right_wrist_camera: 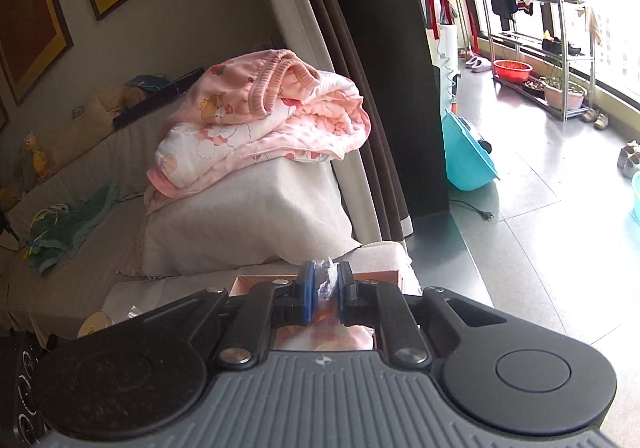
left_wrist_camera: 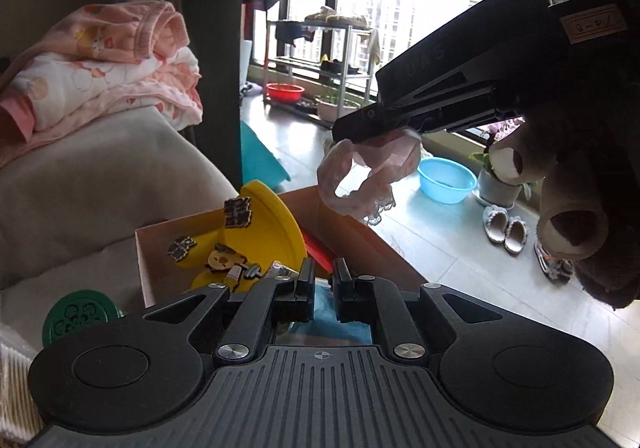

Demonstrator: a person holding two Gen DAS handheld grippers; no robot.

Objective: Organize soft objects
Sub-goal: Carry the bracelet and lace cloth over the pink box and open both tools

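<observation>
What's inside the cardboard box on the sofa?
The cardboard box holds a yellow plate with small wooden charms. The left gripper hides the rest.

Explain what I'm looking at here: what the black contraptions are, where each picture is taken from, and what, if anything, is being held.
There is no robot. A person holds a two-finger gripper in each hand, and each carries a fisheye camera looking forward along its fingers.

In the left wrist view, the left gripper sits at the bottom, its fingers slightly apart with nothing between them. Below it is a cardboard box holding a yellow toy. The right gripper reaches in from the upper right, gripped by a gloved hand, and dangles a thin pink lacy fabric piece above the box.

The right wrist view shows that same gripper's own fingers shut on the fabric. Beyond lies a covered sofa with a pile of pink folded blankets.
</observation>
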